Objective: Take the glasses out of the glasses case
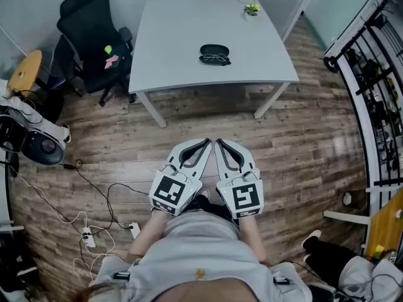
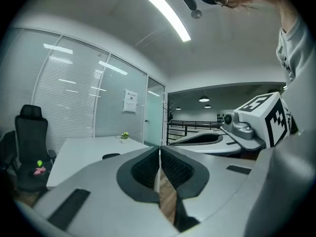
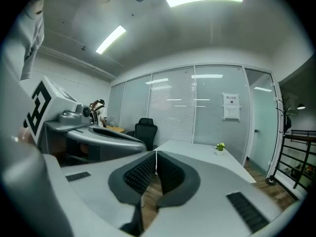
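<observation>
A black glasses case (image 1: 215,49) lies near the middle of the white table (image 1: 170,55), and the glasses (image 1: 215,60) rest at its near side. From here I cannot tell whether they sit inside it. My left gripper (image 1: 207,141) and right gripper (image 1: 218,141) are held side by side close to the person's body, over the wooden floor and well short of the table. Both are shut with nothing between their jaws. The left gripper view shows its jaws (image 2: 159,150) pressed together, with the case (image 2: 111,156) a small dark shape far off. The right gripper (image 3: 156,154) is likewise shut.
A black office chair (image 1: 94,39) stands left of the table. A small green plant (image 1: 252,9) sits at the table's far edge. Cables and a power strip (image 1: 88,234) lie on the floor at the left. A black railing (image 1: 371,80) runs along the right.
</observation>
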A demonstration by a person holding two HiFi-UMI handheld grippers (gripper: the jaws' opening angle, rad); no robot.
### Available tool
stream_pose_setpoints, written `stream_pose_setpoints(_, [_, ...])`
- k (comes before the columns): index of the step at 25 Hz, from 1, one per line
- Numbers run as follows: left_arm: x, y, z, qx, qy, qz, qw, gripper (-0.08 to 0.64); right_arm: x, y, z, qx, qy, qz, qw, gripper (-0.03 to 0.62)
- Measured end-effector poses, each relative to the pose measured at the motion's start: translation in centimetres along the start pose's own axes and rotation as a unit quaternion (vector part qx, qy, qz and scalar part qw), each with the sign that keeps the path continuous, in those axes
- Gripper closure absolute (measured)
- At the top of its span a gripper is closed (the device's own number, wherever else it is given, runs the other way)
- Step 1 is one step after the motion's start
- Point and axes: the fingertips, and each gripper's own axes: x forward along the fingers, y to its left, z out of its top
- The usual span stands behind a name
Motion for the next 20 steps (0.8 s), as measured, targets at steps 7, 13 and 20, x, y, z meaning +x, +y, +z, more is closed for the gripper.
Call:
stream_pose_setpoints(7, [3.6,2.9,0.3,0.014,0.0,-0.006,0.9999,0.529,3.1,-2.9,0.1,-0.001,0.004,-0.017,1.0,0.574])
stream_pose_setpoints(13, [8.1,6.8,1.3,0.014,-0.004,-0.031,0.9994,0.529,8.2,-6.3,0.8,-0.002,0.006,-0.031,0.999,0.574])
stream_pose_setpoints(20, [13.2,12.1,2.7,0.012,-0.003,-0.053,0.9985,0.529,14.2,-10.2,1.8,-0.002,0.012,-0.049,0.999,0.572])
